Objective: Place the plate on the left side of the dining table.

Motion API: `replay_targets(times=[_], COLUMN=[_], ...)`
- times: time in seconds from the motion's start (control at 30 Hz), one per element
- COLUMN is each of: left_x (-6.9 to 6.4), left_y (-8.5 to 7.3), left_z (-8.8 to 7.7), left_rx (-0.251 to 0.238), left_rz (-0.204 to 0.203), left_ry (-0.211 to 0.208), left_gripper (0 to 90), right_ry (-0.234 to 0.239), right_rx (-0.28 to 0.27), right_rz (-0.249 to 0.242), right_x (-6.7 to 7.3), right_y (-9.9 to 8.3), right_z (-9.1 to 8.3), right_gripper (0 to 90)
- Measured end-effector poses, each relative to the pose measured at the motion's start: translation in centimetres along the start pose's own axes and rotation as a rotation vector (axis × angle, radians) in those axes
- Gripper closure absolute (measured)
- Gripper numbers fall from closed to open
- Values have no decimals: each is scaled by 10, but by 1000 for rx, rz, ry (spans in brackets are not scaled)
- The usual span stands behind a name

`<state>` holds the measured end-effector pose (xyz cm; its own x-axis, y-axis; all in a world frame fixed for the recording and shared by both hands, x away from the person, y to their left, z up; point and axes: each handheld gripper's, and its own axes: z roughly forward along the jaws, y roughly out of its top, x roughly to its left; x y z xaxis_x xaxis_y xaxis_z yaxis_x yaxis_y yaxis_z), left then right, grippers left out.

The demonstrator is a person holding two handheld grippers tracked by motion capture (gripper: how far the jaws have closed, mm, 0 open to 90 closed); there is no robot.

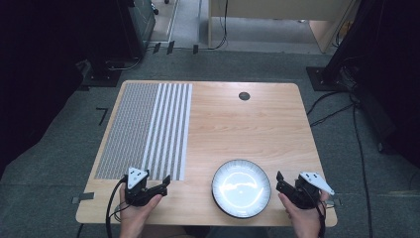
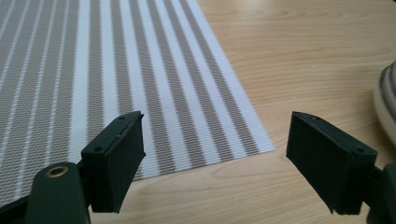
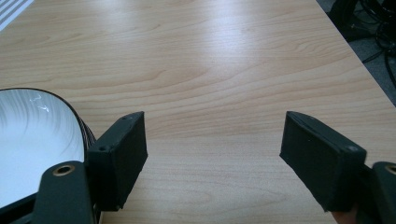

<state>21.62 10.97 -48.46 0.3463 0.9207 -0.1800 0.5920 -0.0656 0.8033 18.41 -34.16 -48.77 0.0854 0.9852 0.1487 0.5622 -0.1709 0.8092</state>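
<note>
From above, your left gripper [image 1: 148, 184] sat at the near edge of the table [image 1: 247, 129], jaws spread wide and empty, just off the near right corner of the striped placemat [image 1: 148, 126]. Your right gripper [image 1: 289, 187] sat at the near right, jaws likewise wide and empty, just beside the right rim of the white plate [image 1: 241, 188]. The plate lay between the 2 grippers, nearer your right one and apart from the mat, whose long axis ran away from you. A small dark grommet [image 1: 244, 96] marked the far side of the table; grey carpet and cables surrounded it.

Along the left gripper [image 2: 215, 158], the open jaws framed the placemat [image 2: 116, 79] corner, which lay flat ahead and to the left of the gap, with bare wood to its right. A sliver of the plate [image 2: 386, 107] rim showed at the right edge.

Along the right gripper [image 3: 212, 158], the plate [image 3: 32, 140] lay to the left, its dark rim close beside the left jaw, touching or not you could not tell. Bare wood lay ahead of the gap.
</note>
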Motion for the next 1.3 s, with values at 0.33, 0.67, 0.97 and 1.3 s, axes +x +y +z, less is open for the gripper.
replay_targets(times=[0.33,0.67,0.97,1.3], left_x=[-39,-79,-101,-110], left_y=[11,17,9,2], left_z=[17,31,37,40], left_rx=[1,-2,9,37], left_rz=[61,104,144,154], left_ry=[-50,-150,-237,-301], left_gripper=[190,270,395,564], right_ry=[10,29,61,247], right_rx=[0,-14,-72,-50], right_rz=[-11,-33,-48,-24], right_x=[4,9,16,21], right_y=[-1,-3,-6,-13], right_z=[-1,-2,-7,-5], right_gripper=[261,380,493,720])
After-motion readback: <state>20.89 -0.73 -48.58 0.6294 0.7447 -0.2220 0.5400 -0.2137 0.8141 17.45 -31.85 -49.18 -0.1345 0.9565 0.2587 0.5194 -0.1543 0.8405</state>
